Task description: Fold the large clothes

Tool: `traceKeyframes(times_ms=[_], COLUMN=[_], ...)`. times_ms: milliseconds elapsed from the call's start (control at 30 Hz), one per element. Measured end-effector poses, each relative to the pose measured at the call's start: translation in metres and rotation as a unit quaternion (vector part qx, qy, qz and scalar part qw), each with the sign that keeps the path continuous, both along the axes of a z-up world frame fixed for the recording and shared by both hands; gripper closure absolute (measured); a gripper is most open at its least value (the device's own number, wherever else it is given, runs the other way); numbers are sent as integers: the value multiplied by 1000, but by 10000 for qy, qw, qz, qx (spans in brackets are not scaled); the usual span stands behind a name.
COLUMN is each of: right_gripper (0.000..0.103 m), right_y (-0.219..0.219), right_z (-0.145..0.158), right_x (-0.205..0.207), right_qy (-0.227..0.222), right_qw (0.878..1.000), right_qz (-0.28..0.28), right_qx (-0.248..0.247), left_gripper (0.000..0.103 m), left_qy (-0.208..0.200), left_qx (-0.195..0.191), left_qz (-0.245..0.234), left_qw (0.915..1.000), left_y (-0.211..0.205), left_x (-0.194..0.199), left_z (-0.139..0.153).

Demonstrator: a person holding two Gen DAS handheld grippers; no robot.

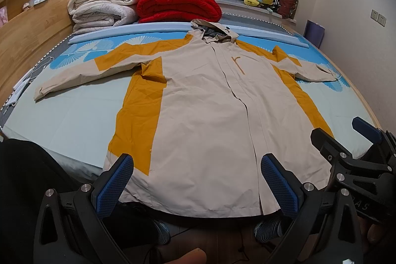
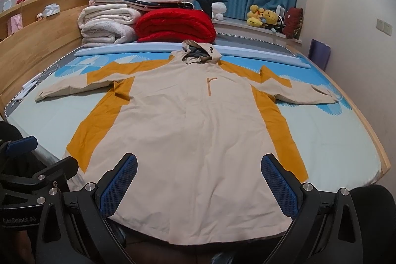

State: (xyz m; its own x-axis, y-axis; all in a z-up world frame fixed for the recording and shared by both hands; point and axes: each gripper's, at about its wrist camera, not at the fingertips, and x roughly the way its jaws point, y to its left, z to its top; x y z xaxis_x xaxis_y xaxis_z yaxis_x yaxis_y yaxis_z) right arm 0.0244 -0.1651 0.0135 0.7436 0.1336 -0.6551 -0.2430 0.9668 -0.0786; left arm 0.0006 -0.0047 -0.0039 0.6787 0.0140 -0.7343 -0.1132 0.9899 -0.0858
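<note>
Jacket (image 1: 203, 115) spread flat on bed (image 1: 74, 120), unfolded. My left gripper (image 1: 196, 186) and right gripper (image 2: 199, 186) hover released near hem. Next, probably: grasp sleeve, fold inward.

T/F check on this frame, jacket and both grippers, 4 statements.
1. The jacket lies spread flat on the bed, sleeves out to both sides. True.
2. The left gripper is shut on the hem. False: its jaws stand wide apart, holding nothing.
3. The right gripper is open. True.
4. The hood points toward the person. False: it lies at the far end, near the red blanket.
</note>
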Motion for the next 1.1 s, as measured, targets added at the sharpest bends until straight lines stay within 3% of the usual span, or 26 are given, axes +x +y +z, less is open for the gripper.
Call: traceKeyframes(times_ms=[767,1100], right_gripper=[3,3], right_y=[1,3], right_z=[1,8], right_x=[0,0], right_qy=[-10,-142], right_qw=[10000,9999], right_qz=[-5,-15], right_qx=[-2,-21], left_gripper=[1,1], left_qy=[-2,-55], left_qx=[-14,-196], left_qz=[-4,40], left_qw=[10000,9998], left_y=[1,8], left_x=[0,-1], left_z=[0,1])
